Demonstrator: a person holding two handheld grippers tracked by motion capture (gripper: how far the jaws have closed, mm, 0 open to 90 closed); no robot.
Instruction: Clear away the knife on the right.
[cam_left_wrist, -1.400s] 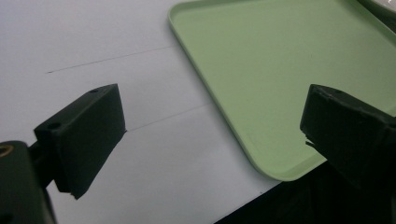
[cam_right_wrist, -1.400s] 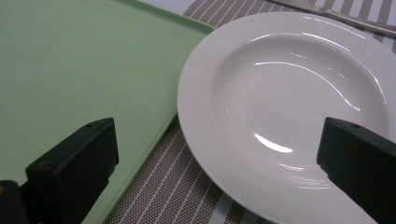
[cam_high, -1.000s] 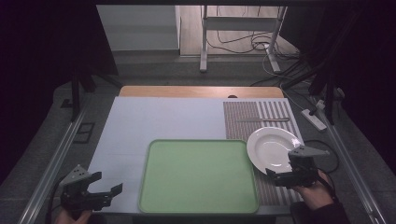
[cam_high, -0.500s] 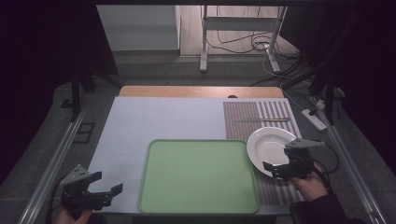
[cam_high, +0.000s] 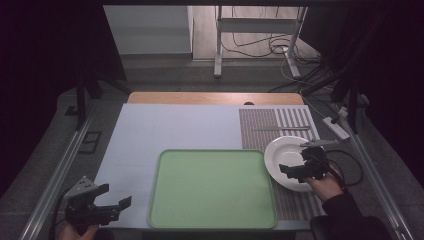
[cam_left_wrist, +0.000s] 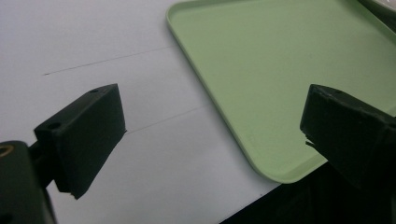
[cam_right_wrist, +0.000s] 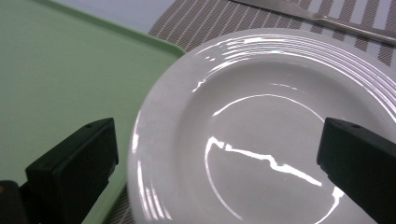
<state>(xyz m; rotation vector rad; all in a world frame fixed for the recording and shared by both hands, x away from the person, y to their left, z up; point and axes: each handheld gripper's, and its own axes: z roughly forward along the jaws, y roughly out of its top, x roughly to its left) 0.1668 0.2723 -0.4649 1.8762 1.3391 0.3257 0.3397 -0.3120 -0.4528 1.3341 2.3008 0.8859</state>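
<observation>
The desk (cam_high: 175, 130) carries a green tray (cam_high: 212, 187) near me, and a white plate (cam_high: 287, 155) just right of it on the striped mat (cam_high: 277, 122). The plate lies directly ahead of my right tool (cam_high: 300, 171), which hovers over its near rim with jaws wide apart and nothing between them; a knife (cam_high: 275, 128) rests beyond. My left tool (cam_high: 97, 207), also spread and empty, sits well apart at the desk's near left corner. A second ago my right tool was short of the plate; it has since moved forward over it. My left has not shifted.
</observation>
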